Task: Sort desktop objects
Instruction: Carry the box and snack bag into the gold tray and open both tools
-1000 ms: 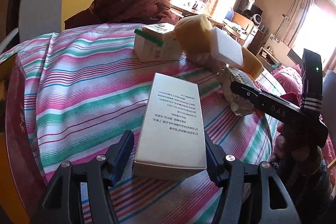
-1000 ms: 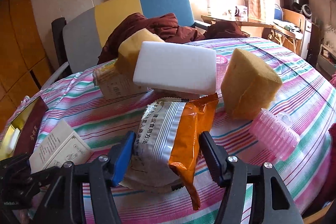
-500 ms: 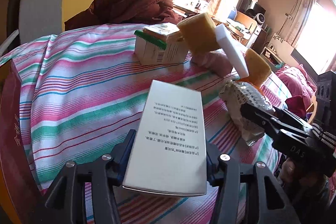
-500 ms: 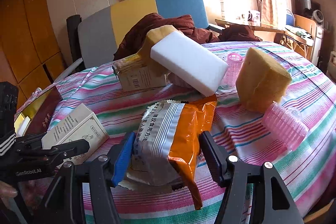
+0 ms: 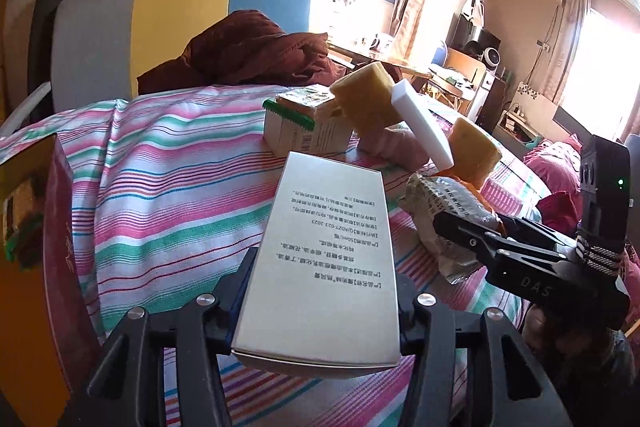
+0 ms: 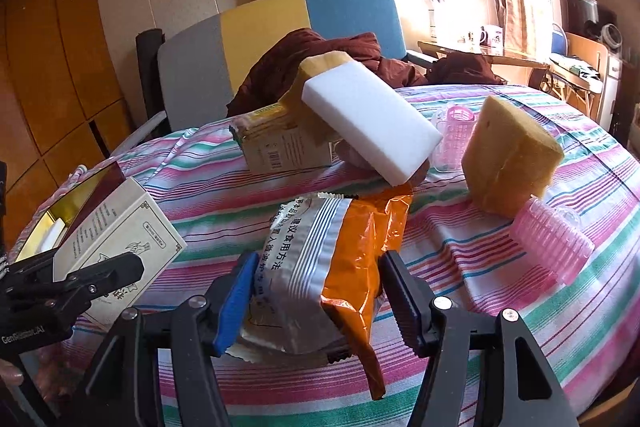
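Mid-sort, left gripper fingers clamped a silver-white printed cardboard box lifted off the striped desk, right gripper fingers pinched an orange-and-silver snack packet; next, each likely needs carrying to its group.

I see a pale printed box pinched between my left fingers, tilted up off the striped surface, and an orange-and-silver snack bag crumpled between my right fingers. Farther back, a white foam block leans on a yellow sponge beside a green-edged carton. A second yellow sponge stands near two pink ribbed rollers.
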Tool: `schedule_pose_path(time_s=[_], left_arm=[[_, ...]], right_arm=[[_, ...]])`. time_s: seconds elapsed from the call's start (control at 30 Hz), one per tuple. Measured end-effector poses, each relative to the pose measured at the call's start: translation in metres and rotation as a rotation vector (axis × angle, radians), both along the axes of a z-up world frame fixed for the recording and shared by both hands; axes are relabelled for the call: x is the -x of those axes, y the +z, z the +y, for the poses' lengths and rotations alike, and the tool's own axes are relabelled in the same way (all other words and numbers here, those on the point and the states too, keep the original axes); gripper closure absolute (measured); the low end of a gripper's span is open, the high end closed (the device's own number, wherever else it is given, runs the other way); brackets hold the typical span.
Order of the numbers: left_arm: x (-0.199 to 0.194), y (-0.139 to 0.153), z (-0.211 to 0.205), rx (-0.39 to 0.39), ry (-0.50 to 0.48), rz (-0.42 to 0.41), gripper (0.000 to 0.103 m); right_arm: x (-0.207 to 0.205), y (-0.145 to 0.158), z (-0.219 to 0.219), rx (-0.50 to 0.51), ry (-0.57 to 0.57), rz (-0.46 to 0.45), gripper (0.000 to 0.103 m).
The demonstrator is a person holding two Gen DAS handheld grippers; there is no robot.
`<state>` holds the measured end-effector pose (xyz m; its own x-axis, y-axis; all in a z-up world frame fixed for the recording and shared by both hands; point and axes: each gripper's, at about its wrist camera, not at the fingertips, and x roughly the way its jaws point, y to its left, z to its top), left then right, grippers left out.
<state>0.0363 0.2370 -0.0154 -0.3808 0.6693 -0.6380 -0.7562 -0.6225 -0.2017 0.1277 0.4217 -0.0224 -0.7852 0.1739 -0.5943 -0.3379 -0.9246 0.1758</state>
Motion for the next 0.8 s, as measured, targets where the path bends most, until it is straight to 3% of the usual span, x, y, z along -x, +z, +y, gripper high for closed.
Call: schedule_pose_path(time_s=[0.37, 0.57, 0.8], left_arm=[[0.016, 0.027, -0.068, -0.049, 0.156, -0.047, 0.049], [0.060, 0.039, -0.134, -0.029, 0.338, -0.065, 0.049], [0.118, 0.035, -0.205, 0.037, 0.527, -0.117, 0.049]], right_arm=[[0.038, 0.026, -0.065, 0.000, 0.214, 0.026, 0.041], [0.079, 0.051, -0.123, -0.016, 0.402, 0.052, 0.041], [0.134, 0.060, -0.184, 0.005, 0.561, 0.023, 0.041]])
